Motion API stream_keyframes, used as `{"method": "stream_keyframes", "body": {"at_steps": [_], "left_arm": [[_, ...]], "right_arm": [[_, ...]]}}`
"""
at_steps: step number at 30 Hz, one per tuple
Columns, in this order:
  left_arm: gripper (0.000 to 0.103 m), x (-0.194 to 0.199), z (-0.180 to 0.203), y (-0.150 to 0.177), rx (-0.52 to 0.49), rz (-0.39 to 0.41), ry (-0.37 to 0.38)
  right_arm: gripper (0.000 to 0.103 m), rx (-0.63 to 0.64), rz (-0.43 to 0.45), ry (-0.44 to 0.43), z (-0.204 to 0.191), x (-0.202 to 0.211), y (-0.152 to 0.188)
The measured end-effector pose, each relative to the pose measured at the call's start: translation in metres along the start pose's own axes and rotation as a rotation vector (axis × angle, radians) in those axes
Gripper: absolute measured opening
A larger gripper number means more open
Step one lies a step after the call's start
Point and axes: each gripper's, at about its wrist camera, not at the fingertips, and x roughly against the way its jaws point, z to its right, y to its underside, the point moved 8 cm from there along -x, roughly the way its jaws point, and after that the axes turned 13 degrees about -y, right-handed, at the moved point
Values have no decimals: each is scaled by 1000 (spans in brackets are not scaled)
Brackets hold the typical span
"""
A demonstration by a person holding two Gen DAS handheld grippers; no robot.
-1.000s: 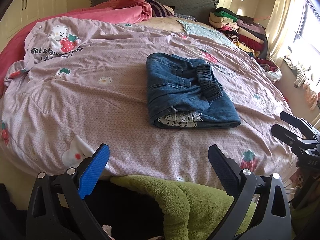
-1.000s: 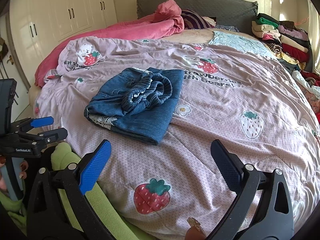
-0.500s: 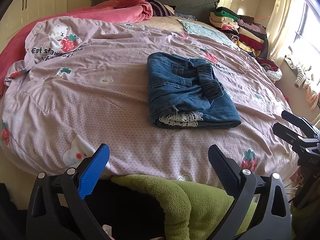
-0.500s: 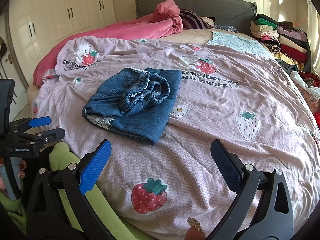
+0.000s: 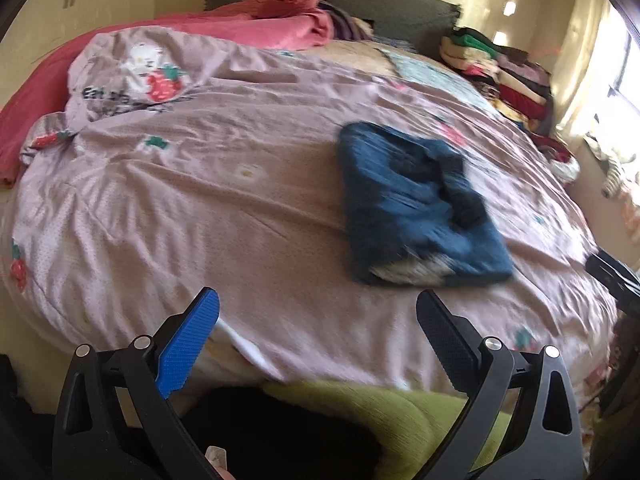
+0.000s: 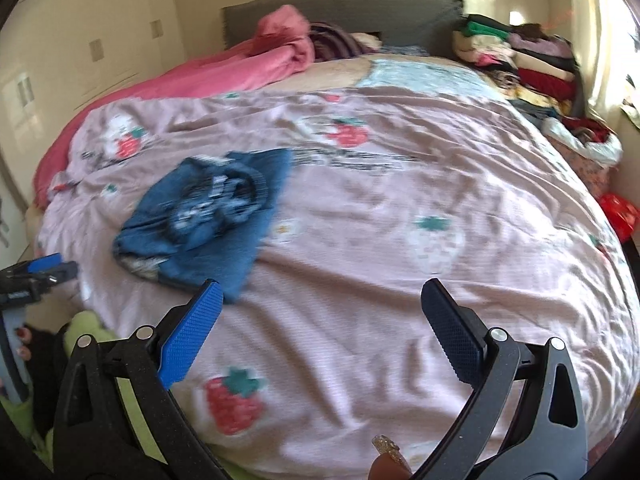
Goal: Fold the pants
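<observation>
- Since half a second ago both views have swung and blurred; the pants have slid toward 2 o'clock in my left view.
- My left tool [image 5: 318,320] and right tool [image 6: 322,314] both gape wide, gripping nothing.
- The folded pants [image 5: 416,208] lie on the bed [image 5: 200,208], clear of both tools.
- Risk: the waistband roll on top looks loose; a careless nudge could undo the fold.

- A wide bed [image 5: 240,208] under a mauve strawberry-print duvet.
- Folded blue denim pants [image 5: 416,204] lie on the duvet.
- A crumpled pink blanket [image 5: 280,28] and stacked folded clothes [image 5: 504,72] sit near the headboard.
</observation>
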Motion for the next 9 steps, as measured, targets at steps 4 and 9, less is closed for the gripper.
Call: {"method": "stream_keyframes", "body": {"at_steps": [4, 9], "left_arm": [[98, -40, -35, -34, 43, -32, -88], [98, -106, -90, -95, 80, -51, -249]], "right_arm": [[94, -79, 2, 104, 75, -1, -10], [94, -248, -13, 324, 226, -1, -22]]}}
